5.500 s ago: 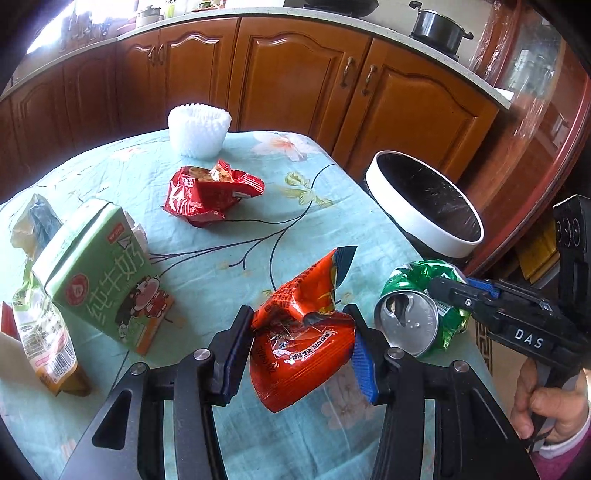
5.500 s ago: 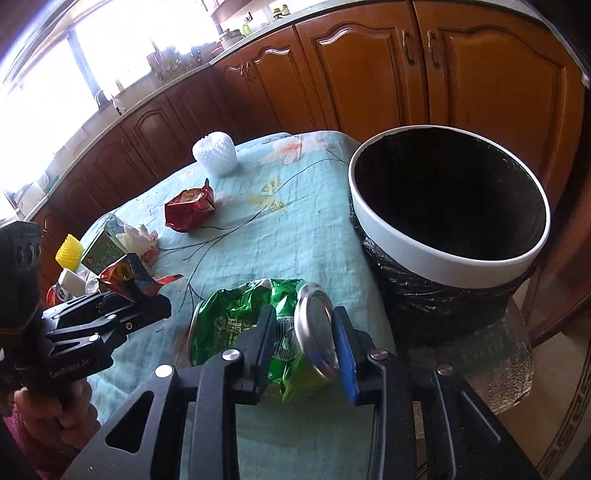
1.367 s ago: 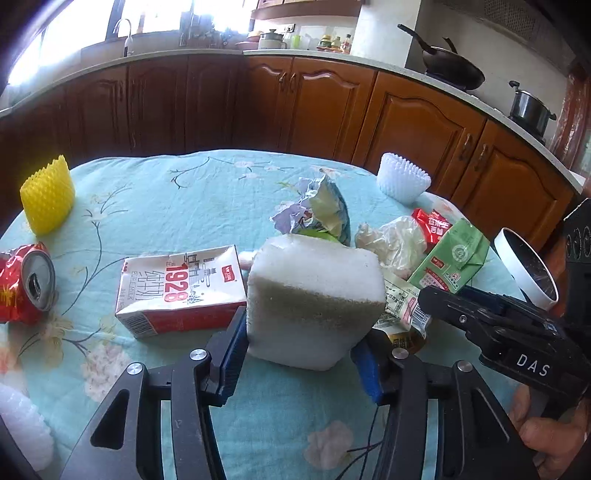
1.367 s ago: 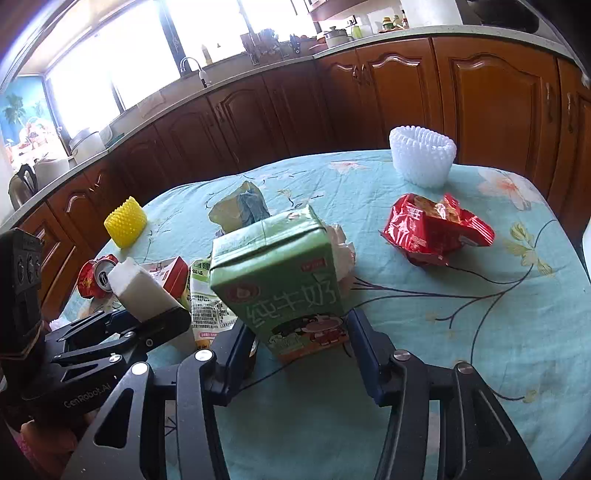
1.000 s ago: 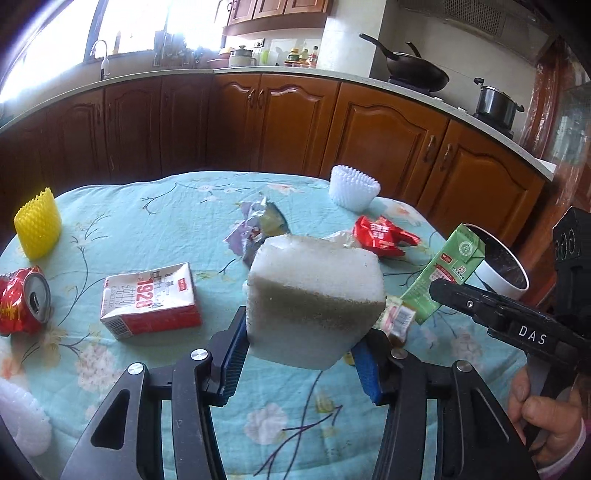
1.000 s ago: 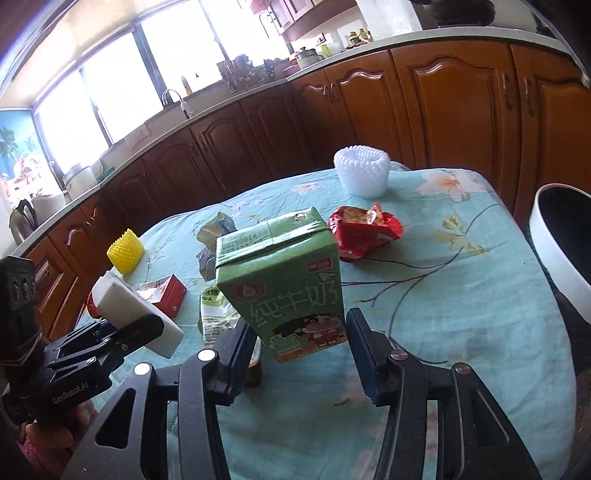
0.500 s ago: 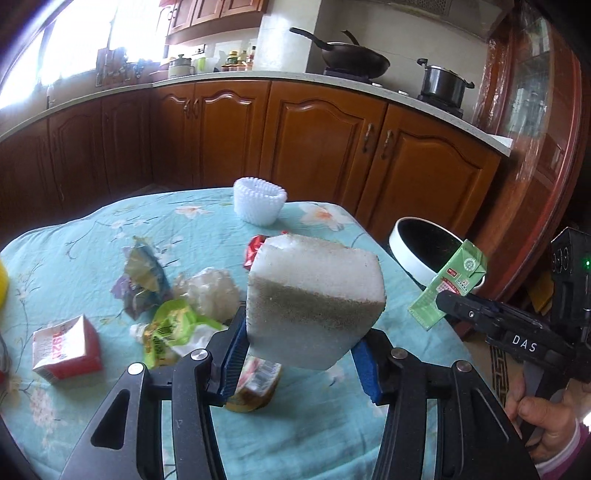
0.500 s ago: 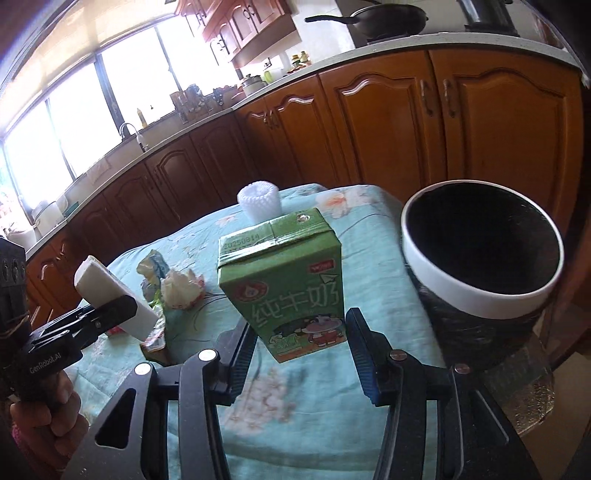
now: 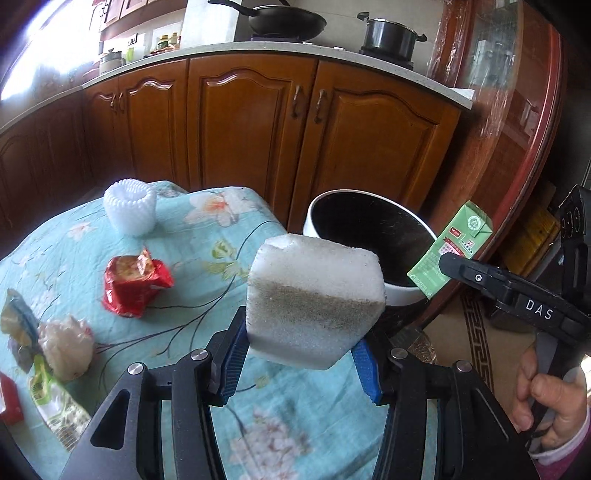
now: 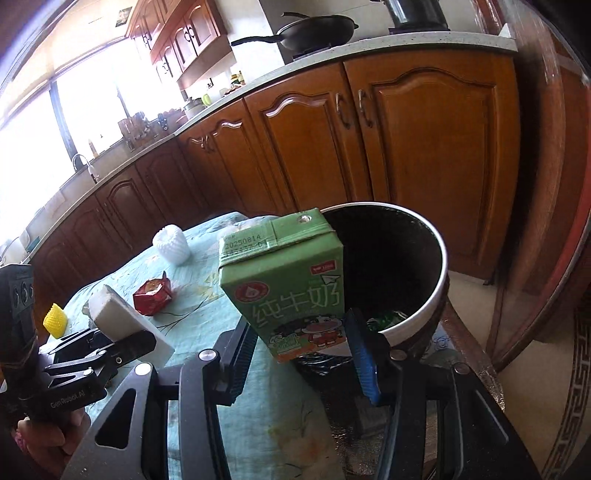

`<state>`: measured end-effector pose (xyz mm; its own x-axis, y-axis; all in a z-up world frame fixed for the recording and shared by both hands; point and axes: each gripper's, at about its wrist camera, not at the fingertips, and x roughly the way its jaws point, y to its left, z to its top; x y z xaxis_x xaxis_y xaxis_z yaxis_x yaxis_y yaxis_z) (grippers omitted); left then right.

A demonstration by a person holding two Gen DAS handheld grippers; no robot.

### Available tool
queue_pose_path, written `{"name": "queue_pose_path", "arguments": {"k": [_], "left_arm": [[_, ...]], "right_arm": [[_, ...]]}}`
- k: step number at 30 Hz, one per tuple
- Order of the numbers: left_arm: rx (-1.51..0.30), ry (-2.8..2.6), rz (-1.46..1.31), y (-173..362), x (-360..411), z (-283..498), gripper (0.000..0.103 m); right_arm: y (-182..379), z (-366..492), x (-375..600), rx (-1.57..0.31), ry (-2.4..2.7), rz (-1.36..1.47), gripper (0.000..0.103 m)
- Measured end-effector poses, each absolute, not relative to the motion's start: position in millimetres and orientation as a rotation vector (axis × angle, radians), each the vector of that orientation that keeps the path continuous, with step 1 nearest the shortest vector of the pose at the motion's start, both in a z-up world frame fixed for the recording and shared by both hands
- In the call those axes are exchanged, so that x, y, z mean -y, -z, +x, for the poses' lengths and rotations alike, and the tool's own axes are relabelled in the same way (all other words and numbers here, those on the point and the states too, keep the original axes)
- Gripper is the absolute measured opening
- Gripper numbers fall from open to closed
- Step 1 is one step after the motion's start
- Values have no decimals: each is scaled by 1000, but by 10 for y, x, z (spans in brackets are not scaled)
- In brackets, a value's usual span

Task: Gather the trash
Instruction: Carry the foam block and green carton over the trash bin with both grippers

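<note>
A wok (image 9: pixel 286 23) and pot (image 9: pixel 389 34) on the counter (image 9: pixel 221 50).

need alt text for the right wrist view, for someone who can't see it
The right tongs grip a green milk carton in front of the white-rimmed, black-lined trash bin beside the table. At left, the left tongs hold a white foam block over the floral tablecloth, where a red snack wrapper lies.

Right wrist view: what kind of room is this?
Most likely a home kitchen: a wok sits on a stove on the countertop, wooden cabinets run below it, and a sink faucet stands by the window.
</note>
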<state>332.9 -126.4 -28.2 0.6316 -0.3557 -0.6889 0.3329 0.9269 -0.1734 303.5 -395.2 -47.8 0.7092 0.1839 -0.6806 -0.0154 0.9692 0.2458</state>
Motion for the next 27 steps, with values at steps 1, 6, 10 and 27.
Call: {"name": "queue_pose_path", "arguments": {"k": [1,6,10,27], "left_arm": [[-795,403,-31,272,1323,3385,51],[-792,442,2,253,1603,3662,51],[-819,464,-20,330,1764,3905,51],[-899,453,1,685,2287,4651,58]], "right_arm": [[479,3067,4007,-779,-105,236,49],[506,3186,4231,-795,-82,256,49],[540,3280,4385,-813,-73,273,49],[719,3712,4704,-890,-61,287,52]]}}
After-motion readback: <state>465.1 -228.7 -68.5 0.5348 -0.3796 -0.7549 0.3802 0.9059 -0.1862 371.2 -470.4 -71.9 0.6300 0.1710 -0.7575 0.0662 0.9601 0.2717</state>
